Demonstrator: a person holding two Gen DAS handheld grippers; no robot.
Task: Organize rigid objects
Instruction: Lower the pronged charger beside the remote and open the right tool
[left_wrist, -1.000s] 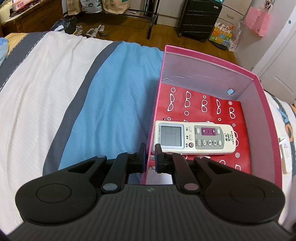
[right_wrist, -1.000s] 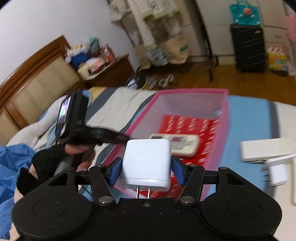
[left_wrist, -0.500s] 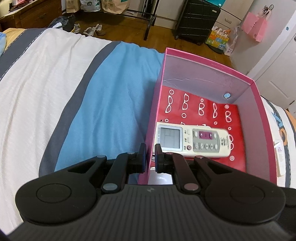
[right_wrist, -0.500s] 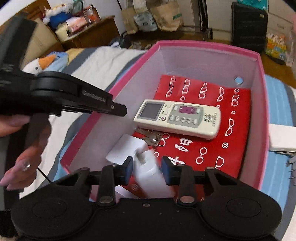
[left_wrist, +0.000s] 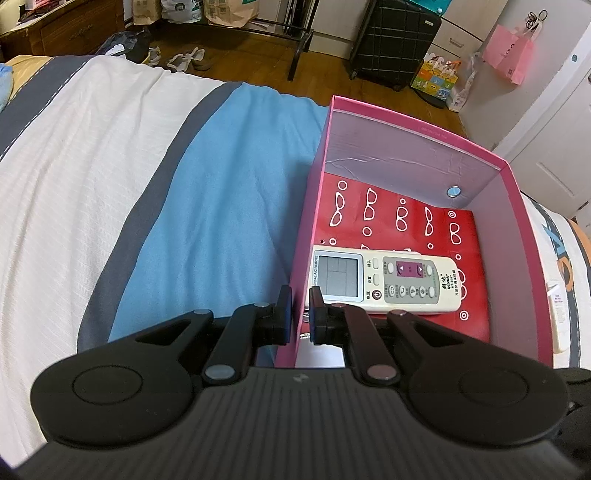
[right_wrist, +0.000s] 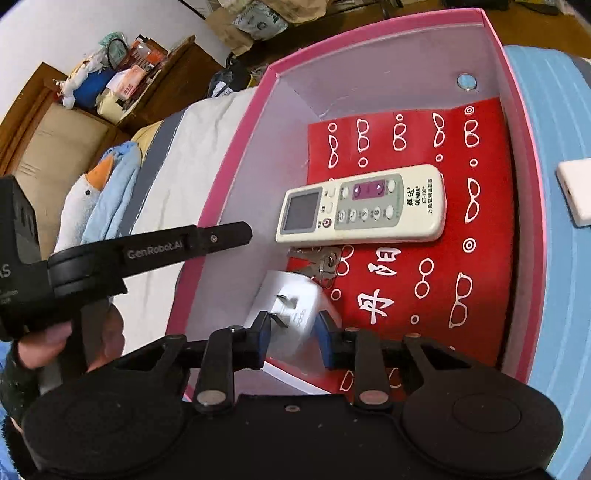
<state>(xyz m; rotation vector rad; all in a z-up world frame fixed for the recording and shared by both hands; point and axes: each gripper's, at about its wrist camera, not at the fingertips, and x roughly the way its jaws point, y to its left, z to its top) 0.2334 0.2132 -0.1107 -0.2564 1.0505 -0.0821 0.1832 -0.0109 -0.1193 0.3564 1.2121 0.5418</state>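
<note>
left gripper (left_wrist: 300, 312) pinching pink box (left_wrist: 406, 127) wall, right gripper (right_wrist: 293, 338) spread around white charger (right_wrist: 291, 310), beside keys (right_wrist: 325, 260), remote (right_wrist: 364, 205)

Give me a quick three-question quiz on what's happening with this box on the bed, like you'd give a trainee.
1. True or false: the remote lies inside the pink box.
2. What lies between the remote and the white charger? A) keys B) a spoon C) a pen
3. Fill in: the left gripper has its fingers on either side of the box's ____.
Key: 1 true; 2 A; 3 wall.
</note>
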